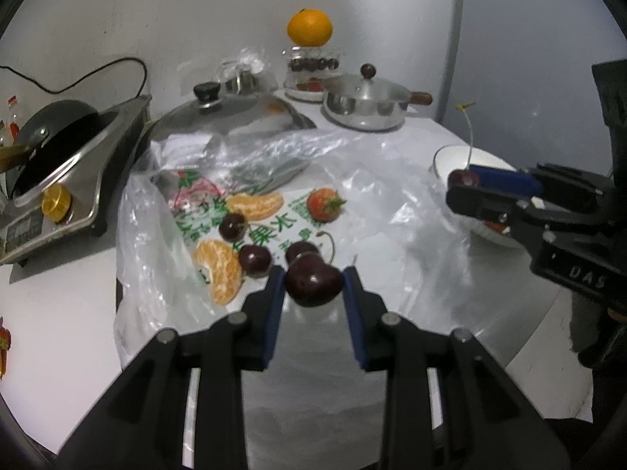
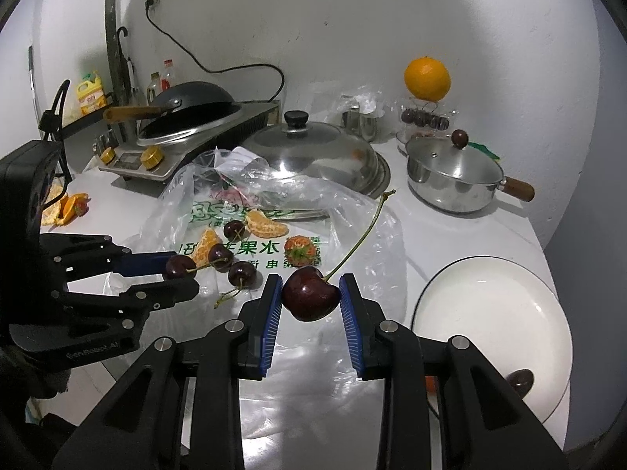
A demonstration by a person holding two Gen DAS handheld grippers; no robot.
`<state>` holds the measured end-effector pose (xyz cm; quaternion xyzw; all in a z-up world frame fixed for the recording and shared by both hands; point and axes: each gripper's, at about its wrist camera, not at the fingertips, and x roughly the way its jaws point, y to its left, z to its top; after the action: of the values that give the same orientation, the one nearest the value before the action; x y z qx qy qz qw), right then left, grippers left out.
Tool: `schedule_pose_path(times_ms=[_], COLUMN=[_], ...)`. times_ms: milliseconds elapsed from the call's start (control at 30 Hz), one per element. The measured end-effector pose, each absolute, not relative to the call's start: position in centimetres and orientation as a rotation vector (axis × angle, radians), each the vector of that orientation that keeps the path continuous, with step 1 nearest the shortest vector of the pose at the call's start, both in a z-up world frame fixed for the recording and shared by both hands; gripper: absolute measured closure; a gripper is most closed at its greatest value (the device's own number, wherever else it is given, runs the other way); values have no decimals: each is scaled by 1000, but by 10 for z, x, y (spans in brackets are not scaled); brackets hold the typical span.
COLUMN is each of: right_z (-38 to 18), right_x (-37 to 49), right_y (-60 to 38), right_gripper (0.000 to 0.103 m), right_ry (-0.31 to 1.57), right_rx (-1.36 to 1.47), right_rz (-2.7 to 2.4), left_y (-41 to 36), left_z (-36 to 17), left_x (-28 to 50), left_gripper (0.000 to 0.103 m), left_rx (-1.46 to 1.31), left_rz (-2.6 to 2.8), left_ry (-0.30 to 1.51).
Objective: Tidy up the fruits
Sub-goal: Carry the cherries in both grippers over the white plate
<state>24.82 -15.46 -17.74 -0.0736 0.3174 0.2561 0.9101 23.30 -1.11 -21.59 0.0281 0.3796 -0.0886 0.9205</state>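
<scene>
A crinkled clear plastic bag with green print (image 2: 274,227) lies spread on the white counter, with the round white plate with a dark rim (image 2: 497,313) to its right; loose cherries, orange segments and a strawberry sit on the bag. The step in hand looks like carrying cherries across to the plate; next, each needs lowering over it and releasing. The right gripper (image 2: 311,299) is pinched narrowly on a dark red stemmed cherry (image 2: 310,299); the left gripper (image 1: 313,286) likewise clamps a second dark cherry (image 1: 312,285) above the bag.
</scene>
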Motion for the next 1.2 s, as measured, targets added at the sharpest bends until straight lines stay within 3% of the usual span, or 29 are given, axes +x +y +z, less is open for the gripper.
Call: schedule_pose_path(times_ms=[1200], right_z=[-171], right_x=[249], right_y=[-263], right_gripper=[71], right_ry=[632], right_rx=[-85], right_rz=[435], left_y=[-116], left_z=[-192], left_x=[254], left_gripper=[72], left_rx=[82], left_rz=[-266], left_ry=[740])
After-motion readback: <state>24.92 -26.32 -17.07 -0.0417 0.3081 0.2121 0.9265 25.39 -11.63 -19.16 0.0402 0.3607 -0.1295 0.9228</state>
